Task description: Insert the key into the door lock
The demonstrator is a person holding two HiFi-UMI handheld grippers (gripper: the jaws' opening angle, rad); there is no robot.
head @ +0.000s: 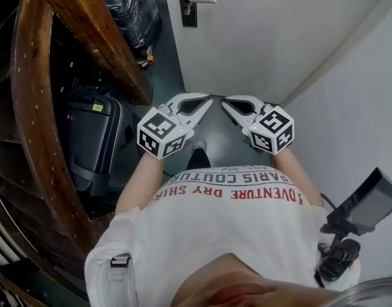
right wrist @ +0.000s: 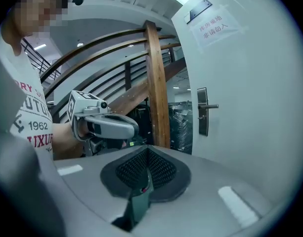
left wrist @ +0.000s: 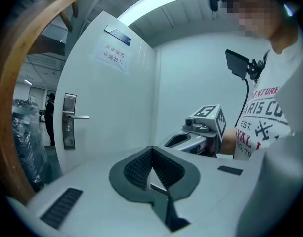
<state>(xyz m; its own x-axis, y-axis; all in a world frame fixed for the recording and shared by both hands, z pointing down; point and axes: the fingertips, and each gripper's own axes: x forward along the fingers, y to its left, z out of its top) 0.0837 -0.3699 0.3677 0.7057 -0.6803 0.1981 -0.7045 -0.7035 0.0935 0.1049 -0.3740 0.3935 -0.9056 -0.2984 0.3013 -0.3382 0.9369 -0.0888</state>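
The white door stands ahead, its metal lock plate and lever handle at the top of the head view. The plate also shows as a small lock plate in the left gripper view and lock plate in the right gripper view. Both grippers hang at chest height, well short of the door, tips nearly meeting. My left gripper has its pads closed together. The right gripper is shut too. No key shows in any view.
A curved wooden stair rail runs down the left, with a black suitcase and a wrapped bundle beside it. A white wall closes the right side. A paper notice is stuck high on the door.
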